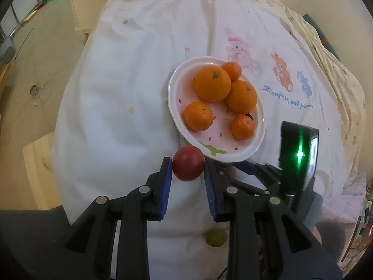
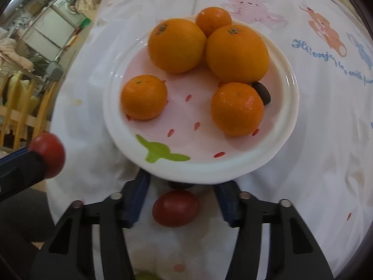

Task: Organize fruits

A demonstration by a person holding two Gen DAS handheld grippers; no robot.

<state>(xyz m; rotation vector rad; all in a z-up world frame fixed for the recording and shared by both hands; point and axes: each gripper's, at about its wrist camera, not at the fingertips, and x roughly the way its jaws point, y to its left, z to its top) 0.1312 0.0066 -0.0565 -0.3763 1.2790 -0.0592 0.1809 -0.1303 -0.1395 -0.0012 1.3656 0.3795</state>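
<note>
A red fruit point(image 1: 188, 163) was pinched in the left gripper point(image 1: 188, 170) just before the plate point(image 1: 173, 98). The right gripper point(image 2: 180, 200) was spread around a second red fruit point(image 2: 176, 208), untouched, on the white cloth point(image 2: 326, 151). Five oranges point(image 1: 211, 82) lay on the plate beyond.

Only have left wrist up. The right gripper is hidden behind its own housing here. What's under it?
Observer: A second red fruit lies on the white cloth, between the fingers of the right gripper.
Operator: Gripped yet?
Observer: No. Cloth shows on both sides of it, so neither pad touches it.
</note>
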